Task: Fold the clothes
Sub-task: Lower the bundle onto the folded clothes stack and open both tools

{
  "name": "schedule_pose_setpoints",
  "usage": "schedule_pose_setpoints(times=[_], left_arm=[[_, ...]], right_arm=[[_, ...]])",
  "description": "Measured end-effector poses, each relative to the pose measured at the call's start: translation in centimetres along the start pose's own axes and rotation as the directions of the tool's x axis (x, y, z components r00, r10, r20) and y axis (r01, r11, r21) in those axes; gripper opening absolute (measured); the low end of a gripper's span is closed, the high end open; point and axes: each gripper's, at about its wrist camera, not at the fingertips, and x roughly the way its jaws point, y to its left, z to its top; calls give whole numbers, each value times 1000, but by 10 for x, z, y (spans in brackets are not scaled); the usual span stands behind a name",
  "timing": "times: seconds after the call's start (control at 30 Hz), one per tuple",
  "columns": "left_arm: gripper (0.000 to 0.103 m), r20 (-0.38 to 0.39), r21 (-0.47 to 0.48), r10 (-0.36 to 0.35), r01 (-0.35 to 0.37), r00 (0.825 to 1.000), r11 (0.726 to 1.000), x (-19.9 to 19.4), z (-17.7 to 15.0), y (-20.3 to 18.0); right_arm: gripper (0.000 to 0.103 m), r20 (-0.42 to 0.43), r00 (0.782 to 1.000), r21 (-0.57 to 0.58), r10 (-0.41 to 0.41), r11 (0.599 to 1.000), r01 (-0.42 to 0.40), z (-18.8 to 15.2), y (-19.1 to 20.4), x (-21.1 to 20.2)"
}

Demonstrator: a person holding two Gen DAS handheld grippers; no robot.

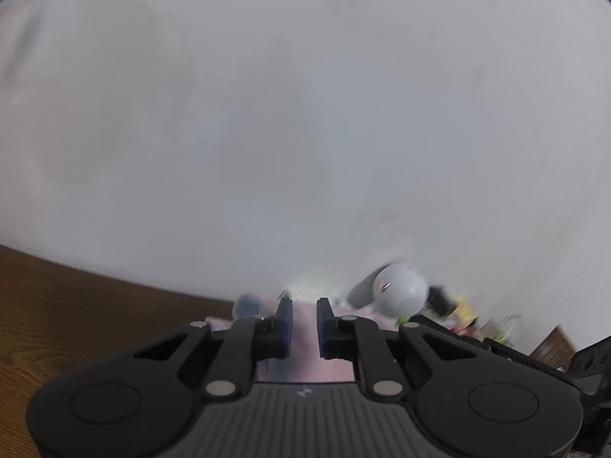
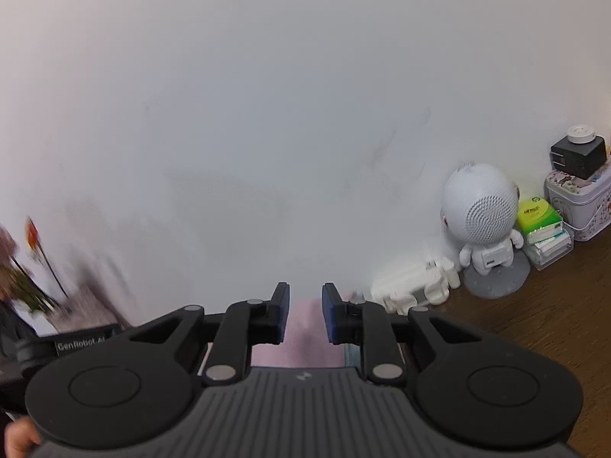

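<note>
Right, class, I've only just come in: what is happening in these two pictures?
A person holds two grippers over a wooden table by a white wall. The left gripper and right gripper both have jaws apart, with pink cloth showing below and between them; neither visibly pinches it. A white astronaut figure and a floral tin stand at the wall. How far the folding has got cannot be told.
</note>
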Motion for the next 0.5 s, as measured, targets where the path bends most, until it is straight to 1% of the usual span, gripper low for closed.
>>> schedule_pose_setpoints(times=[0.1, 0.2, 0.23, 0.27, 0.33, 0.43, 0.5], left_arm=[[11, 8, 21, 9, -9, 1000, 1000, 0, 0, -5], [11, 16, 6, -14, 14, 1000, 1000, -2, 2, -2], [14, 19, 0, -22, 22, 1000, 1000, -3, 3, -2], [19, 29, 2, -35, 35, 999, 999, -3, 2, 2], [24, 62, 27, -54, 52, 997, 998, -7, 3, 4], [24, 71, 35, -58, 56, 996, 998, -11, 4, -4], [24, 64, 30, -42, 41, 997, 999, -10, 4, -8]], right_arm=[[19, -31, 999, -25, -31, 999, 31, -9, 4, 13], [19, -49, 997, -41, -51, 998, 49, -15, 2, 20], [19, -43, 998, -49, -48, 998, 46, -16, 2, 18], [19, -35, 998, -57, -45, 997, 43, -17, 2, 17], [19, -12, 1000, -72, -26, 997, 25, -14, 5, 11], [19, 7, 1000, -95, 18, 995, -18, -10, 15, 7], [19, 3, 999, -121, 34, 992, -33, -9, 24, 10]])
